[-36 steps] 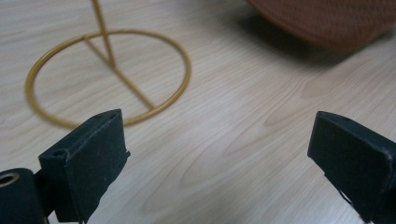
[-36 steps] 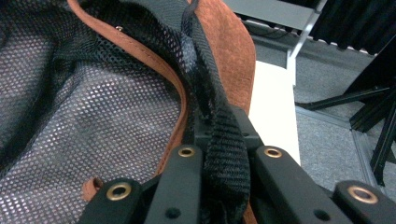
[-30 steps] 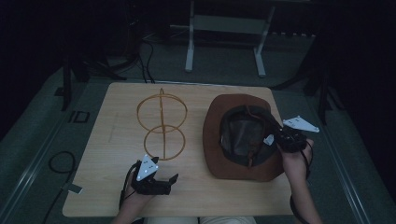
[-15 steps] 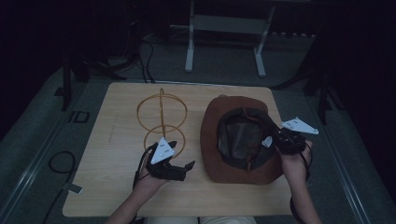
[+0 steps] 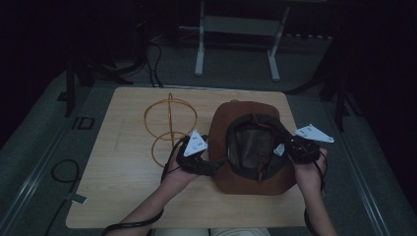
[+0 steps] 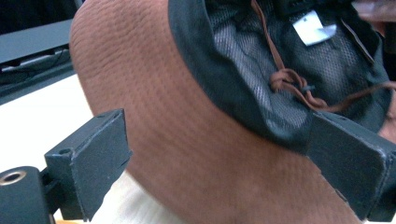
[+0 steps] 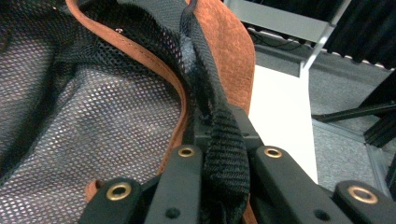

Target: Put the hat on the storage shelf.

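Observation:
A brown hat [image 5: 248,184] lies crown-down on the wooden table [image 5: 123,191], its black mesh lining [image 5: 251,142] facing up. My left gripper [image 5: 212,170] is at the hat's left brim [image 6: 187,140], open, with one jaw on each side of the brim and black band. My right gripper [image 5: 286,150] is at the hat's right edge, shut on the black inner band [image 7: 205,79], which runs down between its jaws. A brown cord [image 6: 289,84] lies knotted inside the hat.
A gold wire stand [image 5: 169,123] of crossed hoops stands on the table left of the hat, just behind my left hand. Beyond the table's far edge a grey metal frame [image 5: 236,24] stands on the floor. A cable [image 5: 64,172] loops on the floor at left.
My left gripper has moved from the table's front left to the right, up to the hat's left brim. The right gripper has kept its hold on the hat's right edge.

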### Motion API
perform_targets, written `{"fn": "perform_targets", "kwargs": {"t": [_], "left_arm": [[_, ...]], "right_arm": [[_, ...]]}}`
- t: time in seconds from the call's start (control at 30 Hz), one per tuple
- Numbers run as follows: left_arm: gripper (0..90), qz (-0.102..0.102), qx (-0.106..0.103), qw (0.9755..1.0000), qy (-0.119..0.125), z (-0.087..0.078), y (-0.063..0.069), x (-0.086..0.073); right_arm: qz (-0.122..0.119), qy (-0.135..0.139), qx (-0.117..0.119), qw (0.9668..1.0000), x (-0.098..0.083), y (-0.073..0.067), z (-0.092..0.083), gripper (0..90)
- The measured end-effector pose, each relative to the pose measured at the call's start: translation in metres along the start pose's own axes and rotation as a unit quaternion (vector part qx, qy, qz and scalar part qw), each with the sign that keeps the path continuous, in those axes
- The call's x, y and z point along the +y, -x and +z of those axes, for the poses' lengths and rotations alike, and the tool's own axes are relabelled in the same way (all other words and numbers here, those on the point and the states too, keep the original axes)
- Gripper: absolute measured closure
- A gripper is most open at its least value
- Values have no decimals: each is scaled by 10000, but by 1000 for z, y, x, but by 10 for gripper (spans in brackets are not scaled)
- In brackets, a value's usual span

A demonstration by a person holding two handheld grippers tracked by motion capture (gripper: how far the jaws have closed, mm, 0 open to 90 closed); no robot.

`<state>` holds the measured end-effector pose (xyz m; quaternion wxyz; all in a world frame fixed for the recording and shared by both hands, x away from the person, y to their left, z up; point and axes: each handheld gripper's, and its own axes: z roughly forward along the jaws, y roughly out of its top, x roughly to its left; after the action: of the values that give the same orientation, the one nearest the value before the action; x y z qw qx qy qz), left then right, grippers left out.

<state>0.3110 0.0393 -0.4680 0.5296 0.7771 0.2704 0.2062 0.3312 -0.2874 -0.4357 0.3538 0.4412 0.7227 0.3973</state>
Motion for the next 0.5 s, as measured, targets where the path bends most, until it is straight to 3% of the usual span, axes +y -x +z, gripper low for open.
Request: {"fn": "perform_targets", "kwargs": {"t": [0.3, 0.37, 0.5], "left_arm": [[66, 44, 121, 9999, -39, 25, 0, 22], [68, 48, 88, 9999, 82, 29, -2, 27], [106, 36, 332, 9994, 86, 37, -5, 38]], "right_arm": [[-60, 40, -3, 10000, 1, -2, -9, 848], [-52, 58, 32, 10000, 1, -2, -11, 848], [-109, 124, 36, 9999, 4, -4, -15, 848]]}}
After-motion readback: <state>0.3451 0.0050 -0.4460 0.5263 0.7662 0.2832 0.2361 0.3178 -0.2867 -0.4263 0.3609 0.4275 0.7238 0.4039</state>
